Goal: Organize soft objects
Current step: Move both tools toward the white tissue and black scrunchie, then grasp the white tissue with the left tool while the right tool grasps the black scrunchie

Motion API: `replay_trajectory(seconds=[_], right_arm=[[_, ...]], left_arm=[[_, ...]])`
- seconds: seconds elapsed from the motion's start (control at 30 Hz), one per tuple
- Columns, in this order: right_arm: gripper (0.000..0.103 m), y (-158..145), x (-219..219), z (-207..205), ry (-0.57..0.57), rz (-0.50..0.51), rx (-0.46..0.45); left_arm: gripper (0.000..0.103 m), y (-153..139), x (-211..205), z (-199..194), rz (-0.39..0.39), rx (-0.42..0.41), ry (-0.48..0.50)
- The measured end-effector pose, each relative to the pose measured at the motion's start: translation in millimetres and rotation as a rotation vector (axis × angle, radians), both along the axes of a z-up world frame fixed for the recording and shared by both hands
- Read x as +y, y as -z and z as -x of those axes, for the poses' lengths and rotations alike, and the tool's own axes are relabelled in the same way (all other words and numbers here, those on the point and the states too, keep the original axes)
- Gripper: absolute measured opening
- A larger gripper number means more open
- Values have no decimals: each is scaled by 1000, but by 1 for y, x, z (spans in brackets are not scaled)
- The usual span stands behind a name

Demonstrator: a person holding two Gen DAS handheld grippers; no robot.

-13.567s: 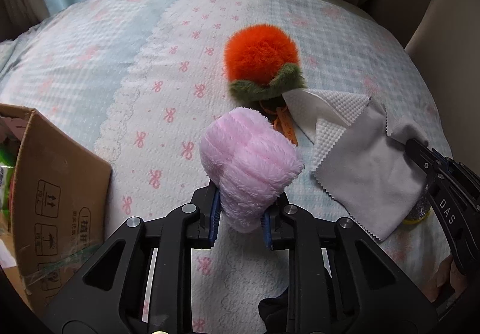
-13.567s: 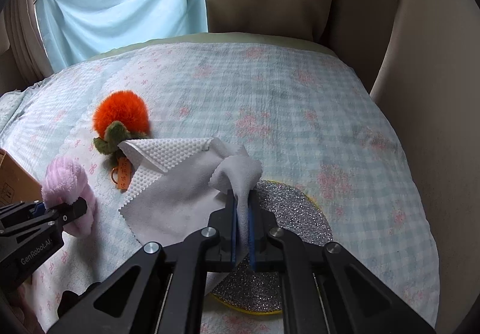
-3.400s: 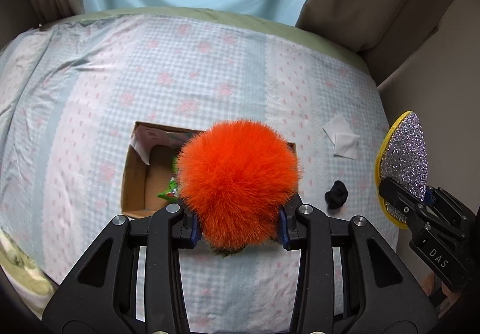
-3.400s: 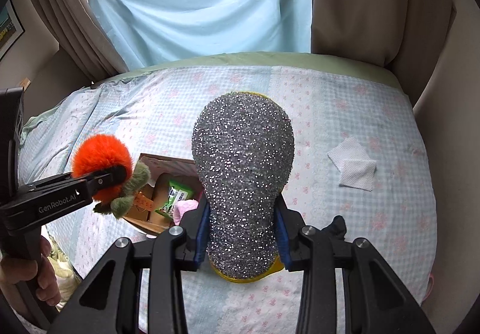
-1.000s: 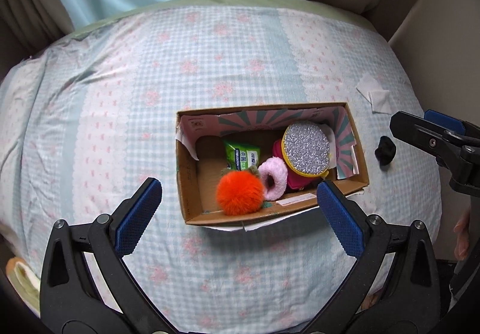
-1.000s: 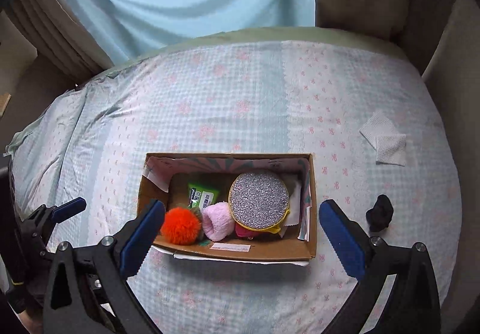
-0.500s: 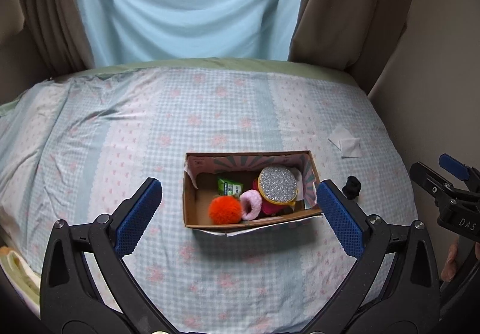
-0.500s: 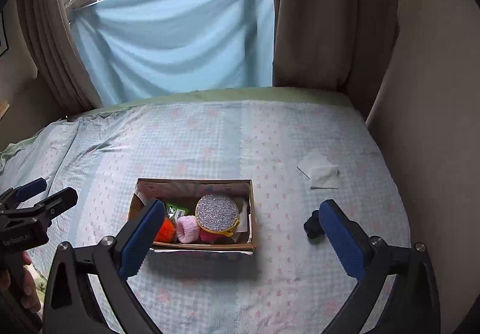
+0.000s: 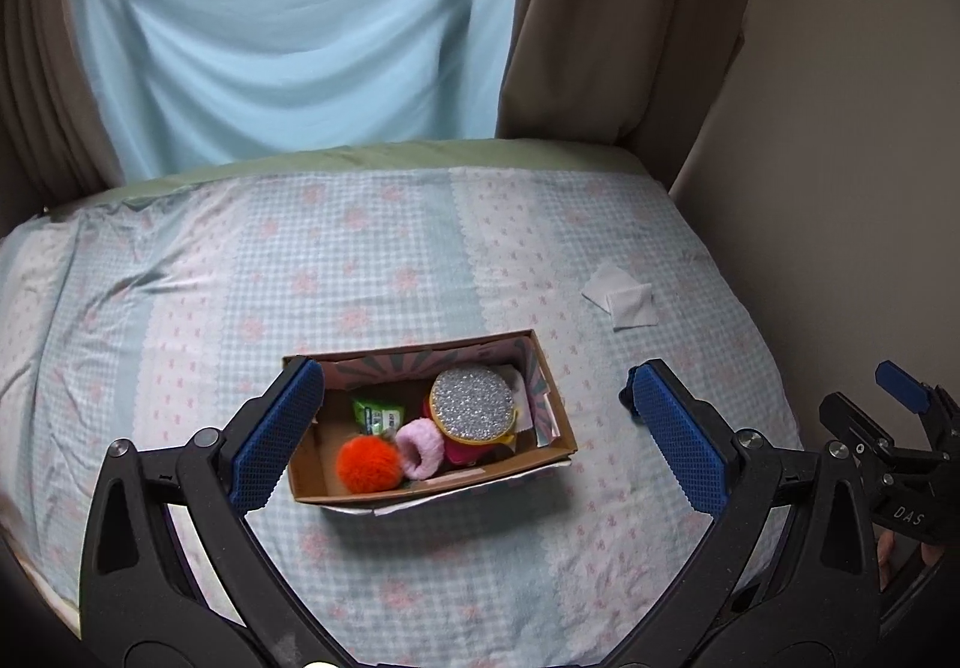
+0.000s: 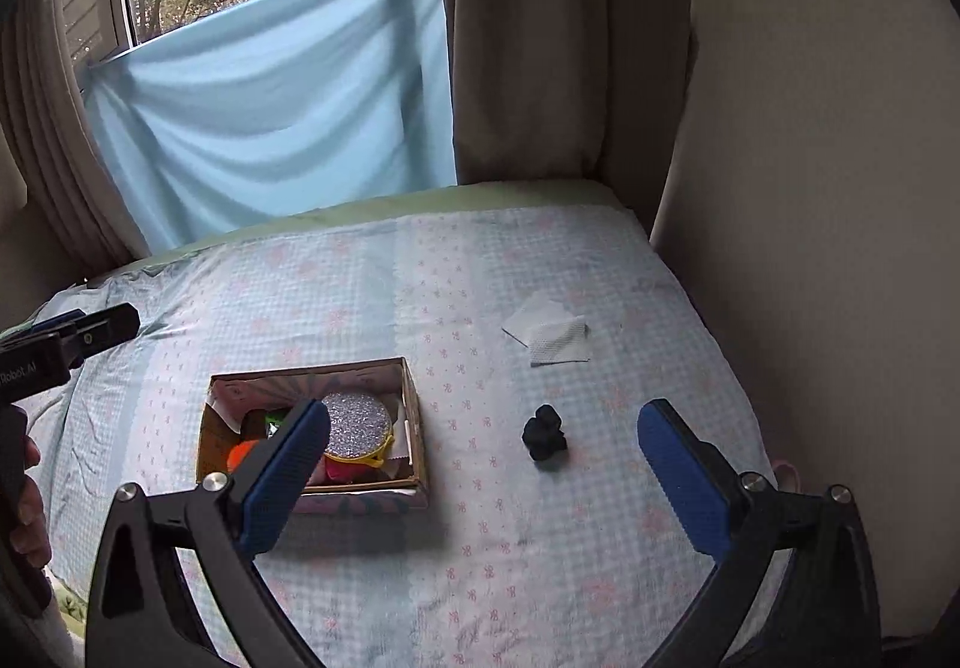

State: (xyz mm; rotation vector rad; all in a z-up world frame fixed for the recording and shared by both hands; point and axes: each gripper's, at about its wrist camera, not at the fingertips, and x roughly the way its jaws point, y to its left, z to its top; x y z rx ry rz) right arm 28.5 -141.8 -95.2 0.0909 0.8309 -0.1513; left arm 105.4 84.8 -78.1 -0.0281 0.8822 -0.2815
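Both claws hang spread wide and empty above the bed. The right claw point(image 10: 480, 479) is nearer the black lump point(image 10: 544, 433), just ahead between its fingers; the left claw point(image 9: 477, 440) frames the filled box point(image 9: 552, 398), and the white cloth point(image 10: 549, 338) lies beyond.

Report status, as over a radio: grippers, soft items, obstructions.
Left gripper and right gripper open, empty. Orange pompom, pink plush, glitter sponge in cardboard box. Nothing obstructing.
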Motion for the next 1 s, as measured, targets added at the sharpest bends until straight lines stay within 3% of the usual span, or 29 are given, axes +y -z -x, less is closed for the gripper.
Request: replay_trajectory(seconds=[0.23, 0.37, 0.47, 0.73, 0.83, 1.0], right_arm=[[102, 32, -43, -3, -39, -8, 12], [102, 64, -73, -17, -61, -21, 36], [102, 90, -93, -31, -80, -11, 55], [102, 168, -127, -78, -131, 4, 178], [102, 198, -128, -94, -155, 0, 216], [102, 254, -124, -118, -180, -20, 274]], left_arm=[[103, 17, -62, -23, -36, 29, 29], [103, 40, -115, -56, -67, 75, 118], [103, 67, -163, -88, -138, 107, 206], [103, 164, -273, -186, -249, 276, 406], [103, 207, -308, -215, -314, 314, 485], [103, 288, -352, -254, -360, 399, 573]])
